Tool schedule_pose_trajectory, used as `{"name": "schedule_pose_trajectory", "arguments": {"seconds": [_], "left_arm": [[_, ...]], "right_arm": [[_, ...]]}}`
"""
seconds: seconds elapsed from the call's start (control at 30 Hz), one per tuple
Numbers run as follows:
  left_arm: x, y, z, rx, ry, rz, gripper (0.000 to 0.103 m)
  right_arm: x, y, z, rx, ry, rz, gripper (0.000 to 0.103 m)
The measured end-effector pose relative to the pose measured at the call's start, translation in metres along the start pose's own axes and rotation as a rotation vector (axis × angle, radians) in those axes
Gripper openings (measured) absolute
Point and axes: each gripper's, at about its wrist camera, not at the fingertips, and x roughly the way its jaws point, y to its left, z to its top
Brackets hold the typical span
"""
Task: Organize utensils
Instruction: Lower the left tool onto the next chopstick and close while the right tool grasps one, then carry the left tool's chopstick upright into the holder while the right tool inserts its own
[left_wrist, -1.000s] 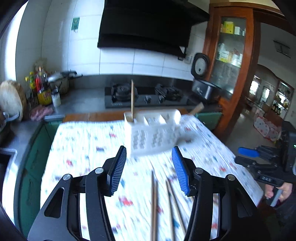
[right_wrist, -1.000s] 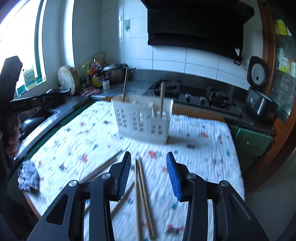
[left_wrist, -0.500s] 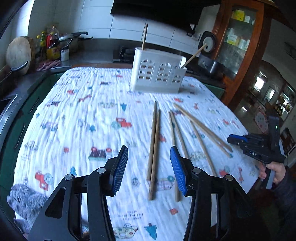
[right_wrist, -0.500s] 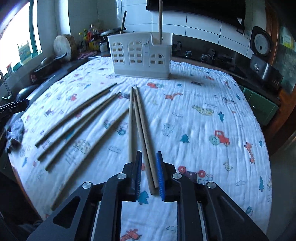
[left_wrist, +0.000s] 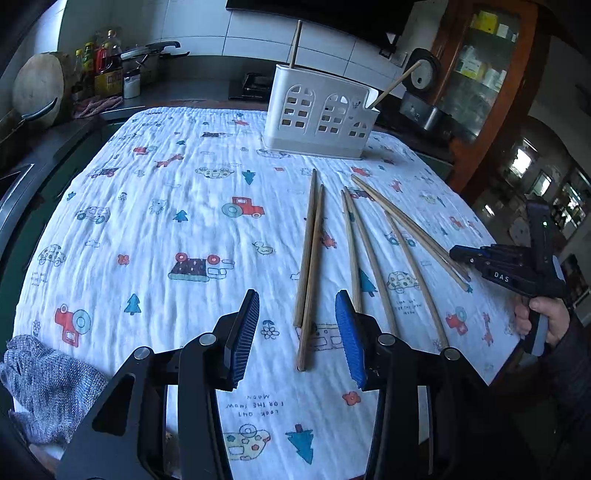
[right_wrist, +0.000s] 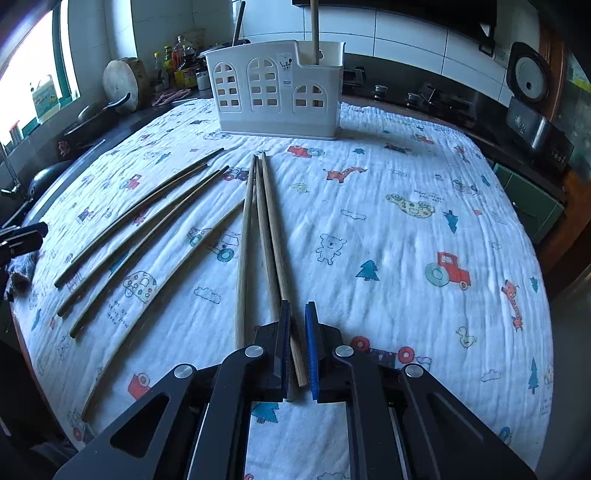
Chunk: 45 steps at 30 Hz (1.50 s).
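Several wooden chopsticks lie loose on the printed tablecloth (left_wrist: 155, 229). My left gripper (left_wrist: 297, 299) hovers low over the near ends of a pair of chopsticks (left_wrist: 312, 251); its jaws are closing, and the pads stand apart on either side without touching the pair. My right gripper (right_wrist: 297, 308) is shut on the near end of one chopstick (right_wrist: 273, 221), the rightmost of three lying close together. In the left wrist view that right gripper (left_wrist: 506, 266) shows at the table's right edge, held by a hand (left_wrist: 546, 317). The white utensil caddy (left_wrist: 321, 114) (right_wrist: 277, 99) stands at the far side with two sticks upright in it.
A grey knitted cloth (left_wrist: 44, 376) lies at the near left corner. Three darker chopsticks (right_wrist: 140, 221) fan out left of the right gripper. Behind the table runs a counter with bottles (left_wrist: 107, 70), a round chopping board (right_wrist: 122, 81), a stove and a rice cooker (right_wrist: 528, 92).
Both grippers have dropped toward the tablecloth and tipped downward. The right jaws have closed from open onto a chopstick's end. The left jaws have narrowed a little around the pair.
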Motion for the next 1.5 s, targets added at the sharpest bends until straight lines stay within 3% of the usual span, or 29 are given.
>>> {"name": "schedule_pose_trajectory", "arguments": {"seconds": [0.5, 0.73, 0.8, 0.93, 1.5], "left_arm": [[0.016, -0.003, -0.003, 0.022, 0.037, 0.004, 0.037], [0.030, -0.007, -0.004, 0.065, 0.055, 0.048, 0.037], [0.035, -0.008, -0.002, 0.081, 0.059, 0.060, 0.034], [0.046, -0.008, 0.003, 0.087, 0.075, 0.059, 0.017], [0.068, -0.021, 0.004, 0.150, 0.110, 0.078, 0.011]], "right_arm": [[0.004, 0.003, -0.006, -0.065, 0.017, -0.004, 0.008], [0.004, 0.015, -0.009, -0.118, 0.008, -0.066, 0.008], [0.003, 0.014, -0.010, -0.110, 0.002, -0.065, 0.008], [-0.001, 0.010, -0.014, -0.073, -0.002, -0.053, 0.008], [-0.003, 0.008, -0.017, -0.067, -0.005, -0.063, 0.008]]}}
